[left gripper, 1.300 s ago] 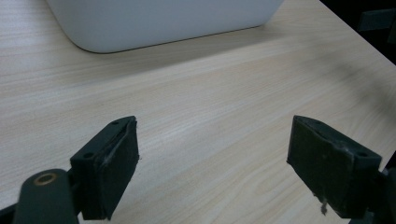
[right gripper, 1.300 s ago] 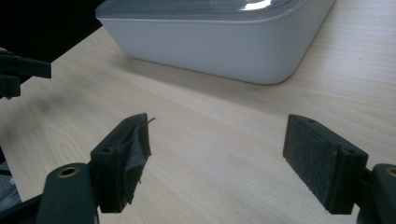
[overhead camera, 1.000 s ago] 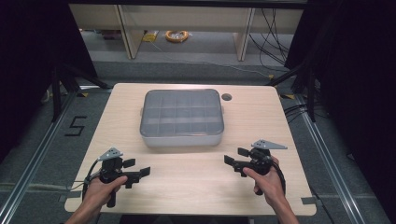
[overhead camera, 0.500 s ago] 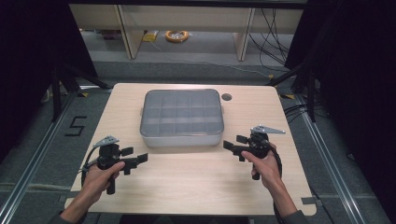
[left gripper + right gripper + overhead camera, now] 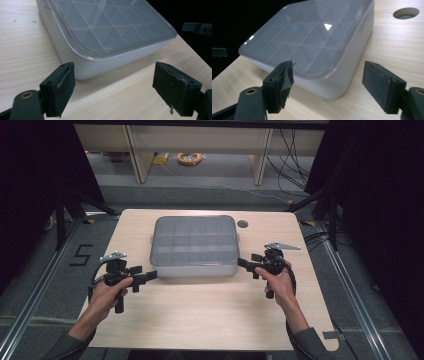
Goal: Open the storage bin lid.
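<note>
Left gripper (image 5: 146, 278): lower left of the high view, held in the person's left hand (image 5: 107, 292), jaws wide apart with nothing between them; its tips point at the box's near left corner, just short of it.
Right gripper (image 5: 246, 265): right of centre in the high view, held in the right hand (image 5: 278, 280), jaws wide apart with nothing between them, having just closed a little; its tips sit just beside the box's near right corner.
Box (image 5: 195, 246): grey plastic, with a clear lid over a grid of compartments, lying flat at the centre of the high view between the two grippers; the lid is on.
Table (image 5: 200, 320): pale wood-grain top, with a round hole (image 5: 243, 224) above and to the right of the box.
Floor: dark grey, with a white "5" (image 5: 80, 255) marked at middle left and metal rails running down both sides.
Room: dark curtains at left and right; pale shelving across the top, with a coil of orange cable (image 5: 189, 158) at top centre and black cables hanging at upper right.
</note>
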`<state>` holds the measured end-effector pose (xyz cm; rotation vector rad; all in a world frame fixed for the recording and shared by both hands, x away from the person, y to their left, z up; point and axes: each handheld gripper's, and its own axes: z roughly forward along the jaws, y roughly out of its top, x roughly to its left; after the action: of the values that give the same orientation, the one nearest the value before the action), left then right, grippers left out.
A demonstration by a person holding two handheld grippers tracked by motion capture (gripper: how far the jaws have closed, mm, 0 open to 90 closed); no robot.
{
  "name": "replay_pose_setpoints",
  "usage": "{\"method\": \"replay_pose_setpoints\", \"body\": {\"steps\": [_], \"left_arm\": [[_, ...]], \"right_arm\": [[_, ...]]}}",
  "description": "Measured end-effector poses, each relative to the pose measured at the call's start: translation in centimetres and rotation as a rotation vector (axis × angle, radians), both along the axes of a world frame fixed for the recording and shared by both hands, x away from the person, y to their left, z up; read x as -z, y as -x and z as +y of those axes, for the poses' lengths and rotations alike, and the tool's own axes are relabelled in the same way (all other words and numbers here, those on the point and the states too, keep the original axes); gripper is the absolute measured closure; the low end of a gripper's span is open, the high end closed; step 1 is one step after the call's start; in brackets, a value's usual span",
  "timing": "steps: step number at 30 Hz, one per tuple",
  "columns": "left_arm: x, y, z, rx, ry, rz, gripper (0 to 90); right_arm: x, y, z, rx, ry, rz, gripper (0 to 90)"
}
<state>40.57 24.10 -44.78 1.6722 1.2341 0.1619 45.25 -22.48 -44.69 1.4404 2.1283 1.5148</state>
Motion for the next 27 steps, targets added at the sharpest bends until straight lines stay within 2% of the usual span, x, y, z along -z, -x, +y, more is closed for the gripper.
{"method": "replay_pose_setpoints", "body": {"steps": [5, 6, 8, 9, 11, 12, 13, 14, 15, 18, 19, 21, 22, 23, 25, 27], "left_arm": [[-0.4, -1.3, 0.2, -0.02, 0.001, 0.014, 17.9], [-0.4, -1.6, 0.2, -0.027, 0.003, 0.013, 18.0], [-0.4, -2.2, 0.2, -0.034, 0.004, 0.016, 18.2], [-0.5, -3.0, 0.2, -0.039, 0.003, 0.021, 18.3], [-0.6, -3.3, 0.2, -0.043, 0.001, 0.021, 18.3], [-0.6, -3.7, 0.2, -0.046, -0.003, 0.02, 18.7], [-0.7, -4.0, 0.2, -0.05, -0.007, 0.023, 18.7], [-0.8, -4.4, 0.2, -0.052, -0.009, 0.023, 18.9], [-1.0, -5.0, 0.2, -0.056, -0.014, 0.025, 18.9], [-1.3, -5.7, 0.2, -0.059, -0.017, 0.022, 18.9], [-1.4, -6.3, 0.1, -0.057, -0.02, 0.023, 18.9], [-1.5, -6.7, 0.1, -0.052, -0.027, 0.021, 18.9], [-1.5, -7.4, 0.2, -0.058, -0.022, 0.035, 18.8], [-1.5, -7.8, 0.2, -0.063, -0.022, 0.039, 18.7], [-1.4, -8.2, 0.1, -0.08, -0.018, 0.046, 18.8], [-1.1, -9.2, 0.1, -0.097, -0.02, 0.066, 18.9]], "right_arm": [[-0.1, -1.1, 0.0, 0.006, -0.013, 0.01, 26.3], [0.1, -1.6, 0.0, 0.016, -0.035, 0.028, 26.3], [0.3, -2.2, -0.1, 0.019, -0.034, 0.022, 26.3], [0.3, -2.4, -0.2, 0.023, -0.037, 0.034, 26.3], [0.5, -2.7, -0.2, 0.034, -0.029, 0.029, 26.4], [0.4, -2.9, 0.0, 0.054, -0.059, 0.08, 26.7], [0.4, -2.9, 0.0, 0.054, -0.059, 0.08, 26.7], [0.6, -3.3, -0.2, 0.045, -0.047, 0.055, 26.8], [0.6, -3.8, -0.2, 0.043, -0.048, 0.052, 27.2], [0.4, -4.6, -0.1, 0.048, -0.052, 0.048, 27.9], [0.3, -4.8, 0.0, 0.055, -0.057, 0.062, 27.8], [0.3, -5.3, -0.1, 0.056, -0.055, 0.053, 27.9], [0.3, -5.5, 0.0, 0.056, -0.063, 0.065, 28.0], [0.4, -5.8, 0.0, 0.057, -0.049, 0.055, 28.1], [0.4, -6.1, 0.1, 0.057, -0.047, 0.055, 28.3], [0.3, -6.2, 0.5, 0.069, -0.069, 0.102, 28.8]]}}
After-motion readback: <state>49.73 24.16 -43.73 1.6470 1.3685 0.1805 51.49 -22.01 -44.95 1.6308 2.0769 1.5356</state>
